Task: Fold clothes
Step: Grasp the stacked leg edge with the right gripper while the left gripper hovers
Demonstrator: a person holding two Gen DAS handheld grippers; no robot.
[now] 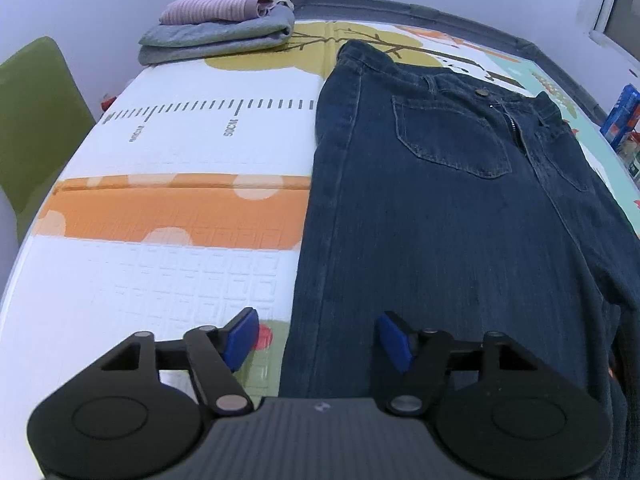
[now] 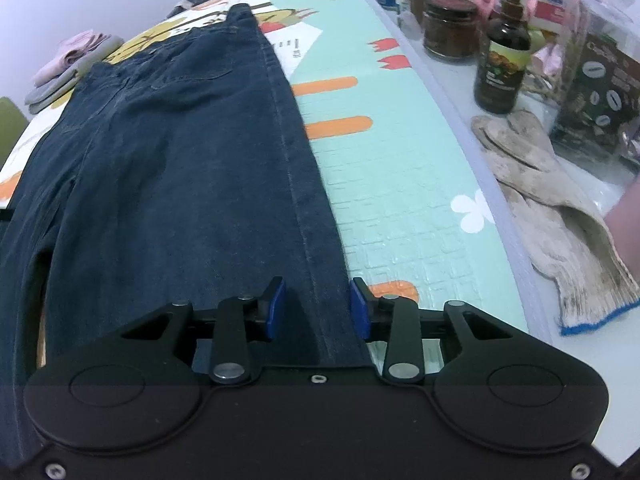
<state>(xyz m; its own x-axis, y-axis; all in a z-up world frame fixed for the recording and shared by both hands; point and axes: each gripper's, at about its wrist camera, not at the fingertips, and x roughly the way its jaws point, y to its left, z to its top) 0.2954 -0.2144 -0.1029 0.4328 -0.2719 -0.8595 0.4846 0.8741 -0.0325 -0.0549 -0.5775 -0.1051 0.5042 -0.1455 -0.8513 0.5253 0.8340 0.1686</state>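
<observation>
Dark blue jeans [image 1: 440,216] lie flat along the patterned play mat [image 1: 180,208], waistband at the far end, legs toward me. My left gripper [image 1: 316,340] is open above the left leg's outer edge, holding nothing. In the right wrist view the jeans [image 2: 172,184] fill the left and middle. My right gripper [image 2: 316,308] is open, its blue pads straddling the right outer seam of the leg just above the cloth.
A stack of folded clothes [image 1: 220,24], pink on grey, sits at the mat's far left corner. A green chair [image 1: 36,120] stands at left. Right of the mat are jars and a dark bottle [image 2: 502,64], a worn glove [image 2: 560,220] and packets.
</observation>
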